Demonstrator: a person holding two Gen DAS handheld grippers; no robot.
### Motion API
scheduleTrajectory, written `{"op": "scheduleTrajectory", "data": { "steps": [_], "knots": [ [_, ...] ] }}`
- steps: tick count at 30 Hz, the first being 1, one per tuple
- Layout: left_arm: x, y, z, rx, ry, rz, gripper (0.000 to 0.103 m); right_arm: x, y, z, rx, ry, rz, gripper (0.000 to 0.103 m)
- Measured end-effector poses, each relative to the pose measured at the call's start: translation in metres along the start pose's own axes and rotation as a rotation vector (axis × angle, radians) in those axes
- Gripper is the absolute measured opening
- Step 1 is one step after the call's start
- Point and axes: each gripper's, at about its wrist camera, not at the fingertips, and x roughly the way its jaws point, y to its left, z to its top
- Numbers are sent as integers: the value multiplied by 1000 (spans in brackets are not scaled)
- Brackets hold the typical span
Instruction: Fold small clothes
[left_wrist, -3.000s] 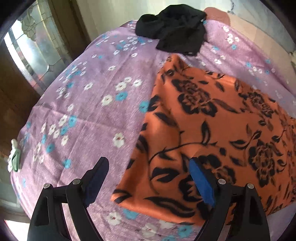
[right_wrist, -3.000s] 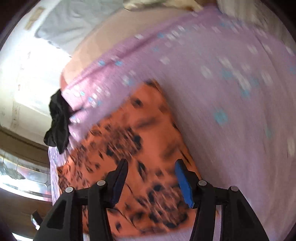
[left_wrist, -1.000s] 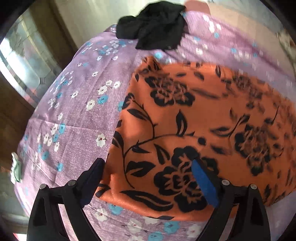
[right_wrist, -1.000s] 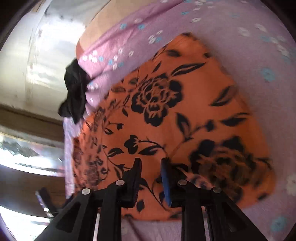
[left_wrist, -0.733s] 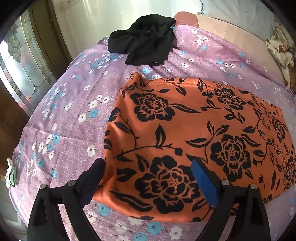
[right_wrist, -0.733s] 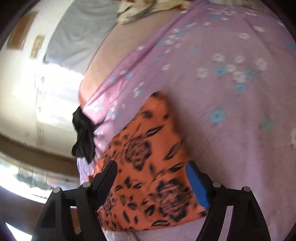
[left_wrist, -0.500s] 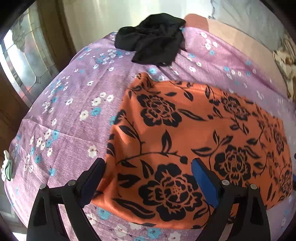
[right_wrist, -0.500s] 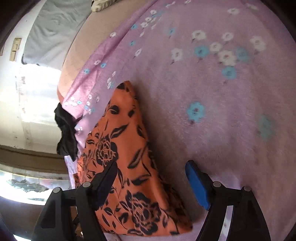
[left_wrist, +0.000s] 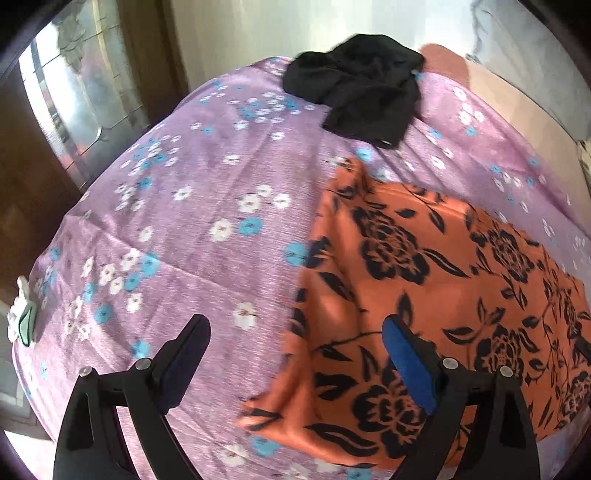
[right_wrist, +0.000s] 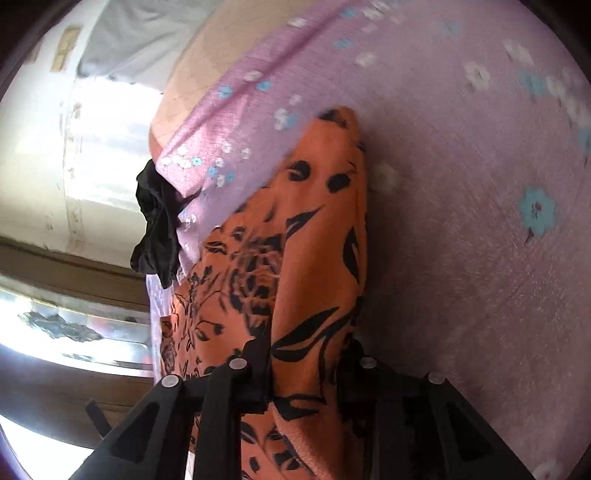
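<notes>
An orange cloth with black flowers (left_wrist: 424, 295) lies folded on the purple flowered bedsheet (left_wrist: 192, 221). My left gripper (left_wrist: 295, 354) is open and empty, just above the cloth's near left corner. In the right wrist view the same orange cloth (right_wrist: 310, 266) rises between the fingers of my right gripper (right_wrist: 306, 373). The fingers sit on either side of the cloth's edge with the fabric bunched between them. The fingertips are hidden by the fabric.
A crumpled black garment (left_wrist: 362, 92) lies at the far edge of the bed; it also shows in the right wrist view (right_wrist: 155, 221). A glass door (left_wrist: 74, 103) stands left of the bed. A small white and green object (left_wrist: 22, 314) sits at the bed's left edge.
My right gripper was open over the cloth's right edge; now its fingers have closed in on that edge. My left gripper has shifted left, so the cloth sits further right in its view.
</notes>
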Motion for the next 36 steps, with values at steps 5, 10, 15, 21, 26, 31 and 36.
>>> {"op": "scheduleTrajectory", "data": {
  "steps": [5,10,15,21,26,31,36],
  "knots": [
    [-1,38,7,-99,6,16,94,-26,50,-16,-79,-73,111,24],
    [-3,83,13,-219,11,32,94,-23,110,-43,-127,-85,175,24],
    [-7,127,14,-326,7,45,94,12,171,-68,-116,-28,277,24],
    [-10,161,14,-406,9,29,94,94,229,-101,-62,65,253,24],
    [-11,178,14,-451,15,11,94,172,244,-133,42,190,220,63],
    [-13,183,17,-445,-1,6,94,187,263,-154,-37,267,350,75],
    [-25,173,20,-434,-59,-74,94,148,250,-135,-112,172,358,75]
  ]
}}
